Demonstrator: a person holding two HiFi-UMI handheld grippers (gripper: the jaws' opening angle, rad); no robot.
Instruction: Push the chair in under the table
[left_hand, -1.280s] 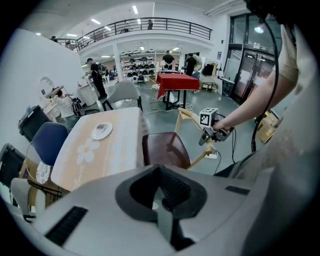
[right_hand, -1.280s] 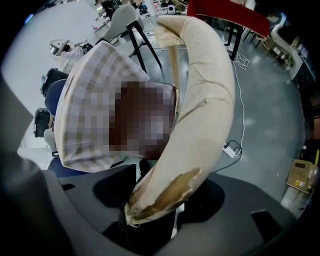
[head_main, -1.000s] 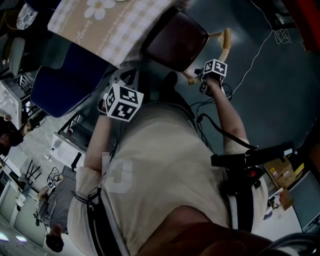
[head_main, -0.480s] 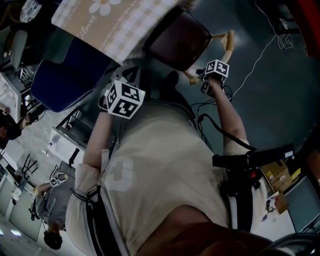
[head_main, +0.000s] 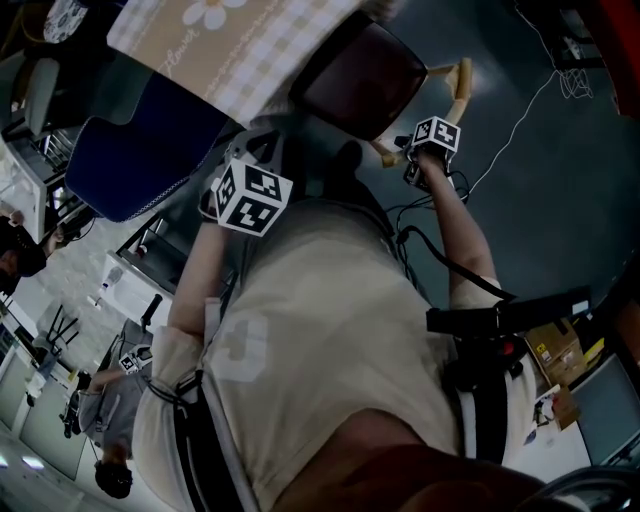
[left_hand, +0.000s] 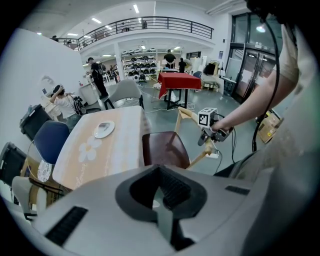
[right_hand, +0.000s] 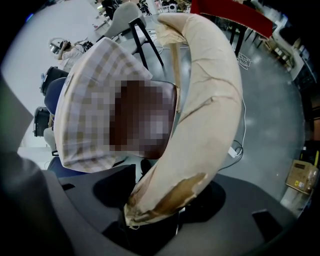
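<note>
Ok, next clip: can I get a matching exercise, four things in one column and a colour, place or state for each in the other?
Things:
1. left tool
2. right tool
3. chair seat
4. plate

States:
A. dark red-brown
B. shut on the padded backrest
C. lying on the tablecloth
D. shut, with nothing in it

Pairs: 1-D, 2-B, 3-A, 4-C

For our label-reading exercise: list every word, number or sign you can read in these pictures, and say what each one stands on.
"Flower" (script, likely reading): on the checked tablecloth, beside the printed daisy.
Label on the cardboard box: too small to read.
Nothing else is legible.
</note>
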